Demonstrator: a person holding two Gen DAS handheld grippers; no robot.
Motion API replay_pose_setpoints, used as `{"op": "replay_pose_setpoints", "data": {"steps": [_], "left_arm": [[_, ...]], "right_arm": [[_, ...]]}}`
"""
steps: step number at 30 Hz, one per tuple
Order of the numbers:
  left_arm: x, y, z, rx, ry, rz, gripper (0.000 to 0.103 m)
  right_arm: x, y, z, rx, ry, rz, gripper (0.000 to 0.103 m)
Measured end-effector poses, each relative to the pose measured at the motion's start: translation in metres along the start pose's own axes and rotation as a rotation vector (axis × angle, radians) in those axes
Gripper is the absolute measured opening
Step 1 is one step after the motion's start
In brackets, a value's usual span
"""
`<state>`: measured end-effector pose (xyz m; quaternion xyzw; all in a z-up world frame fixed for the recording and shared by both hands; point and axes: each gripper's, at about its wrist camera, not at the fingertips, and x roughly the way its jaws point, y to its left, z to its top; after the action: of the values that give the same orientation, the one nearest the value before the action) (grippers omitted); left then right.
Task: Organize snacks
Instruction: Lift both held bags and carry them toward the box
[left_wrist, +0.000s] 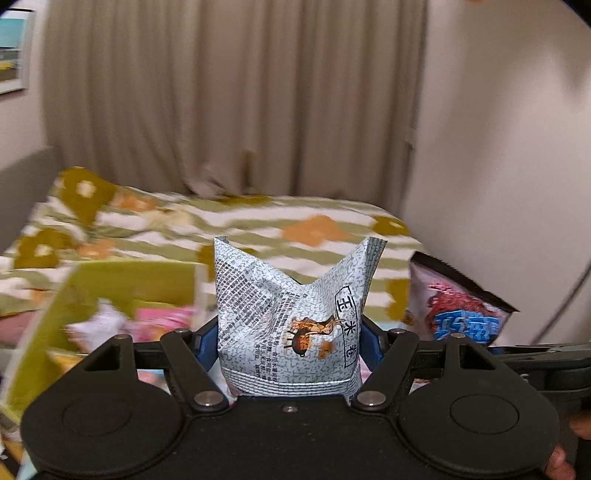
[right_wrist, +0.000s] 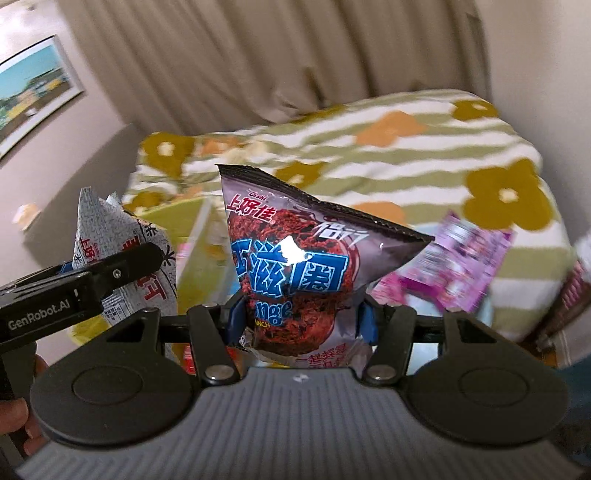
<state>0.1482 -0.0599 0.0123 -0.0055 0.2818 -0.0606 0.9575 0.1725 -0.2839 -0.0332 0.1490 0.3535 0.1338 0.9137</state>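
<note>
"GenRobot.AI" on left gripper (right_wrist: 122, 266)

A home bedroom: a bed (left_wrist: 229, 225) under a flower-patterned striped blanket (right_wrist: 406, 147), beige curtains (left_wrist: 229, 96) just behind the bed, a framed picture (right_wrist: 33, 96) on the wall left of it.

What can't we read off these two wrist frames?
- Yellow-green box, left wrist view: contents smeared by motion blur; near wall cut by the gripper body.
- Pink packets, right wrist view: print blurred, unreadable.
- Purple snack bag, right wrist view: bottom hidden behind the gripper body.
</note>
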Motion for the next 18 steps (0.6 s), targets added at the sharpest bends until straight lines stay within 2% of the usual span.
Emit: {"op": "replay_pose_setpoints", "data": {"steps": [5,9,15,18], "left_arm": [[-0.019,0.046,0.003,-0.044,-0.030,0.120,0.075],[-0.020,0.088,0.005,-0.055,-0.041,0.199,0.075],[-0.007,0.154,-0.004,-0.061,-0.017,0.247,0.076],[0.006,0.181,-0.012,-0.065,0.015,0.235,0.076]], "right_arm": [[0.010,0.047,0.004,-0.050,0.003,0.068,0.073],[0.026,0.087,0.004,-0.080,0.009,0.101,0.073],[0.061,0.143,0.004,-0.068,0.026,0.111,0.073],[0.079,0.166,0.002,-0.061,0.039,0.103,0.073]]}}
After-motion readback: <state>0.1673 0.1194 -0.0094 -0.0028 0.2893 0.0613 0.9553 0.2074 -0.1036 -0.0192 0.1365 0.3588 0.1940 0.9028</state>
